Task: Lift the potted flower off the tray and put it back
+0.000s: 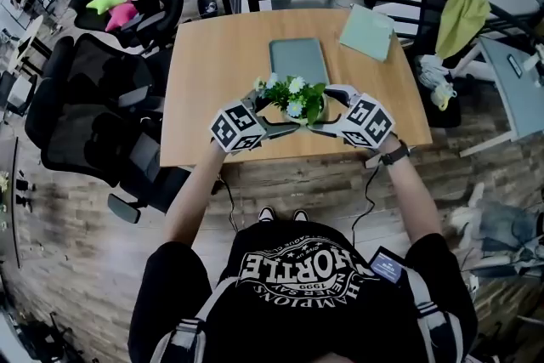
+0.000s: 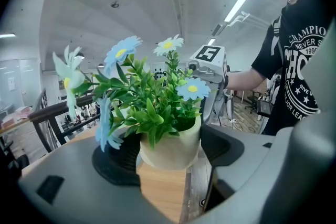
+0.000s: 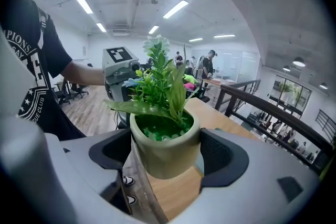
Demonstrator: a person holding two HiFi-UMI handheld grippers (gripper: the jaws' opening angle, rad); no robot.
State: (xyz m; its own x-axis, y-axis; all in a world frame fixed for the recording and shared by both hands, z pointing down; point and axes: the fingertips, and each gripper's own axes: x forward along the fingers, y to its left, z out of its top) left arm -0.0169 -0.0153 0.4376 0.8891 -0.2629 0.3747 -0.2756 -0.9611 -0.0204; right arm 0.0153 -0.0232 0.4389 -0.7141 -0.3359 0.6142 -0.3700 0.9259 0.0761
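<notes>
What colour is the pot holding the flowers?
Pale green, plain with no pattern; the pot shows best in the right gripper view.

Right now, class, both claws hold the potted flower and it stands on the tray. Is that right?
No. The left claw and right claw do hold the potted flower, but it is off the tray, nearer the person, as the head view shows.

Black T-shirt (image 1: 297, 285), white lettering, dark wristwatch (image 1: 393, 154); grey left gripper (image 1: 274, 117), right gripper (image 1: 330, 111), black-and-white marker cubes (image 1: 238, 127).
</notes>
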